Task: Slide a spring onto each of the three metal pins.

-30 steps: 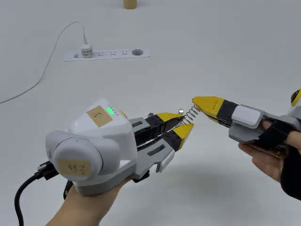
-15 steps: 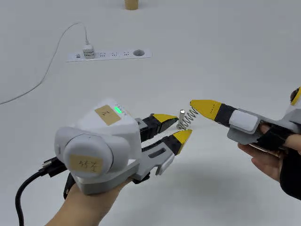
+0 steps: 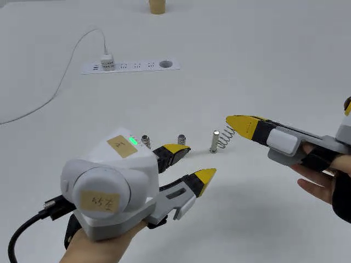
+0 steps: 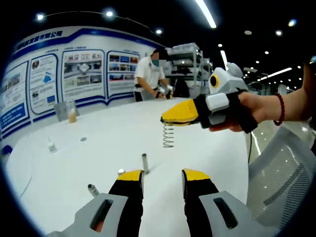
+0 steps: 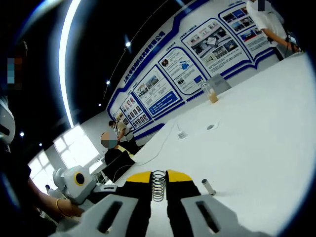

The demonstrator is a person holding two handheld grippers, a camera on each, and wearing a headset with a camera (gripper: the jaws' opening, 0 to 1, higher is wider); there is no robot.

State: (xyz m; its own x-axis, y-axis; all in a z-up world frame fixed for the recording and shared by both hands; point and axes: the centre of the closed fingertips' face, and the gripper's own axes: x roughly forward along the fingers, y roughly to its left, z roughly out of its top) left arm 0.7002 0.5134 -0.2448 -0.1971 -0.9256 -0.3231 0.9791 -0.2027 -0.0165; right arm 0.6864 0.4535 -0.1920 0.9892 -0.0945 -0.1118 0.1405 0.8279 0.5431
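Three short metal pins stand in a row on the white table: the left pin (image 3: 146, 141), the middle pin (image 3: 181, 138) and the right pin (image 3: 215, 141). The left and middle ones look ribbed, as if coils sit on them; the right one is bare. My right gripper (image 3: 237, 123) comes in from the right, shut on a spring (image 3: 225, 137) that slants down beside the right pin. The spring (image 5: 158, 185) sits between its jaws, and hangs under that gripper (image 4: 177, 112) in the left gripper view. My left gripper (image 3: 192, 163) is open and holds nothing, just in front of the pins.
A white power strip (image 3: 131, 66) with a plug and a white cable (image 3: 60, 82) lies at the back left. A tan cup (image 3: 157, 6) stands at the far edge. People stand by shelves (image 4: 187, 54) beyond the table.
My left gripper has drawn back from the right pin toward me and its jaws have spread, uncovering the row of pins. The right gripper and spring have hardly moved.
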